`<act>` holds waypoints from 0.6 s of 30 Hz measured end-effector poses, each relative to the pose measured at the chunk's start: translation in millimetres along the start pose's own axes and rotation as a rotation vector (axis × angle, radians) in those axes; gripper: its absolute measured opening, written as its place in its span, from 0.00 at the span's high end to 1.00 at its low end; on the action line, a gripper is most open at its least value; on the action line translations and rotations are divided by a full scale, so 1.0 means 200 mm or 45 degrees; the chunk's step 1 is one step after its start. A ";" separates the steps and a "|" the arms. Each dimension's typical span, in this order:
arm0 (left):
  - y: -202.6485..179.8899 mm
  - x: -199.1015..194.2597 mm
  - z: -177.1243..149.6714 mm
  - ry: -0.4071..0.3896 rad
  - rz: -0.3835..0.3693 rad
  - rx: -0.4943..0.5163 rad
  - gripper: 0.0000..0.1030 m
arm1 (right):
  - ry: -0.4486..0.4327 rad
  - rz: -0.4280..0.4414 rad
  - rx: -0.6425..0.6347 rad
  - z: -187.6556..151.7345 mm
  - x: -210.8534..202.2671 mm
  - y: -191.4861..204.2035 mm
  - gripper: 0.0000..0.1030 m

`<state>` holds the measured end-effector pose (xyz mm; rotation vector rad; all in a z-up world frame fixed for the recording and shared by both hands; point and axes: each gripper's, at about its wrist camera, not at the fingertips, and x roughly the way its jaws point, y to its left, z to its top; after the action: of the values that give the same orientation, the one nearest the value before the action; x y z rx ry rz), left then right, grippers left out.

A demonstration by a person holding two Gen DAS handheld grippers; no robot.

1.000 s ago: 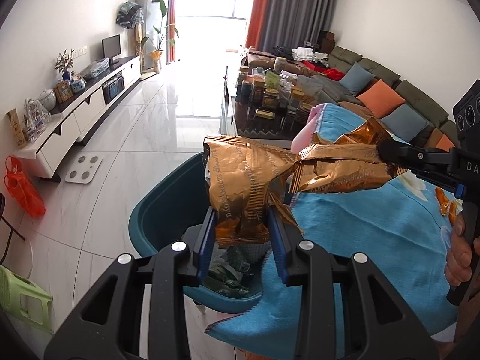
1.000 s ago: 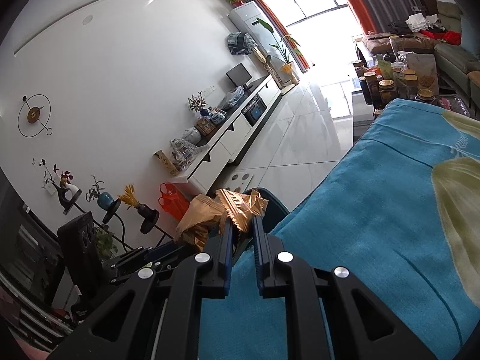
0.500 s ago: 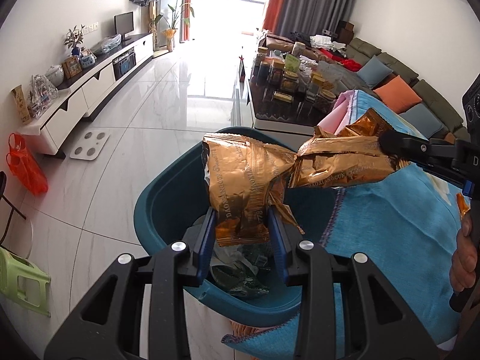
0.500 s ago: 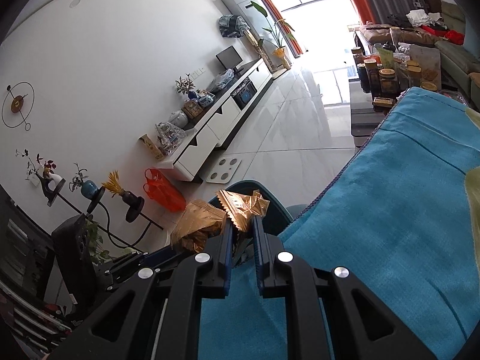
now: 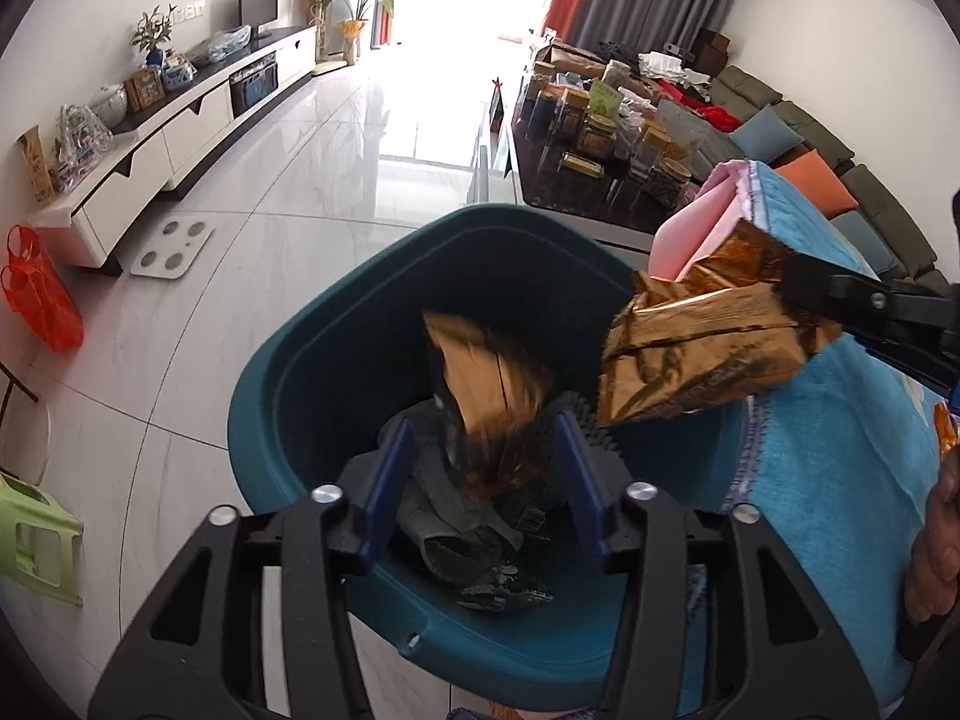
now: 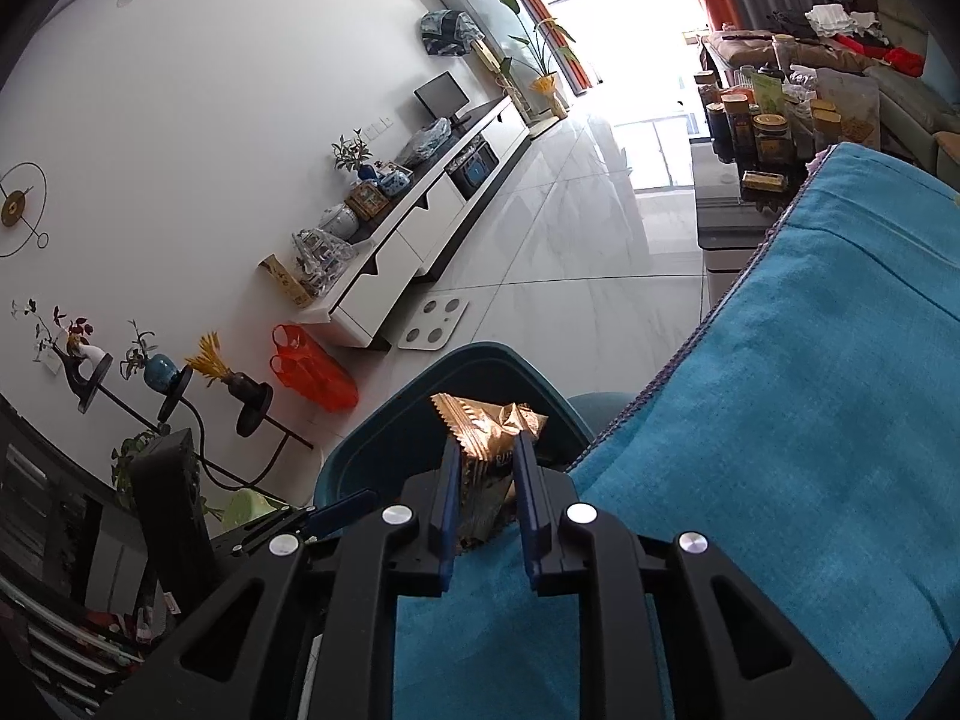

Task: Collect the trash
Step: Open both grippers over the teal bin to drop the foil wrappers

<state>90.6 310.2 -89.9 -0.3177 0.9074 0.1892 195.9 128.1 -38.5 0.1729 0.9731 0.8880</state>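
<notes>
A teal trash bin (image 5: 288, 372) stands on the floor beside the blue-covered table, with dark trash at its bottom. My left gripper (image 5: 483, 426) hangs over the bin and its jaws are opening. A gold wrapper (image 5: 486, 384), blurred, drops between its fingers without touching the pads. My right gripper (image 6: 486, 450) reaches over the bin's rim (image 6: 384, 438) from the table side. Its jaws are starting to open, but a second gold wrapper (image 6: 489, 426) still sits pinched between them. In the left wrist view that wrapper (image 5: 702, 348) hangs at the bin's right edge.
A blue cloth (image 6: 780, 390) covers the table on the right, and a person's hand (image 5: 936, 540) holds the right gripper there. Behind the bin stands a dark coffee table with jars (image 5: 600, 138). On the floor lie a white scale (image 5: 174, 243), an orange bag (image 5: 42, 300) and a green stool (image 5: 36, 546).
My left gripper has sunk over the bin and spread its jaws, and its gold wrapper has slipped free and falls. My right gripper has moved over the bin's rim with its wrapper.
</notes>
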 end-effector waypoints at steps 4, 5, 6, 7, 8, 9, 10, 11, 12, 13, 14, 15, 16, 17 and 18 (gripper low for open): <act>0.01 0.02 -0.01 -0.008 0.014 -0.013 0.43 | -0.023 0.002 0.002 0.01 -0.03 -0.01 0.74; 0.01 0.01 -0.01 -0.020 0.013 -0.016 0.43 | -0.028 0.000 0.002 0.01 -0.04 -0.01 0.72; 0.01 0.00 -0.02 -0.029 0.013 -0.017 0.43 | -0.031 0.003 0.002 0.01 -0.04 -0.02 0.71; 0.00 -0.02 -0.02 -0.046 0.016 -0.018 0.43 | -0.034 0.007 0.003 0.01 -0.05 -0.02 0.71; 0.00 -0.04 -0.03 -0.063 0.020 -0.016 0.43 | -0.038 0.011 0.004 0.02 -0.05 -0.02 0.71; 0.00 -0.06 -0.03 -0.079 0.025 -0.014 0.43 | -0.040 0.017 0.005 0.02 -0.06 -0.02 0.71; -0.01 -0.09 -0.03 -0.096 0.027 -0.010 0.43 | -0.042 0.024 0.002 0.02 -0.07 -0.02 0.71; -0.02 -0.11 -0.04 -0.115 0.029 -0.005 0.43 | -0.048 0.027 -0.001 0.01 -0.08 -0.02 0.71; -0.03 -0.13 -0.04 -0.132 0.030 0.001 0.42 | -0.051 0.032 -0.004 0.01 -0.10 -0.02 0.71; -0.04 -0.17 -0.04 -0.157 0.032 0.012 0.42 | -0.051 0.039 -0.005 0.00 -0.11 -0.02 0.70; -0.05 -0.20 -0.04 -0.179 0.032 0.022 0.41 | -0.054 0.046 -0.008 0.00 -0.13 -0.02 0.70; -0.07 -0.23 -0.04 -0.204 0.028 0.034 0.39 | -0.058 0.049 -0.014 -0.01 -0.15 -0.02 0.70; -0.09 -0.27 -0.05 -0.232 0.023 0.050 0.38 | -0.065 0.051 -0.021 -0.02 -0.17 -0.01 0.69; -0.11 -0.30 -0.05 -0.254 0.017 0.064 0.37 | -0.073 0.050 -0.033 -0.03 -0.21 -0.01 0.66; -0.14 -0.34 -0.06 -0.280 0.006 0.080 0.36 | -0.082 0.048 -0.046 -0.04 -0.24 -0.01 0.62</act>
<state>49.7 278.6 -37.4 -0.2312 0.6950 0.1952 178.9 91.2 -12.7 0.1891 0.8958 0.9288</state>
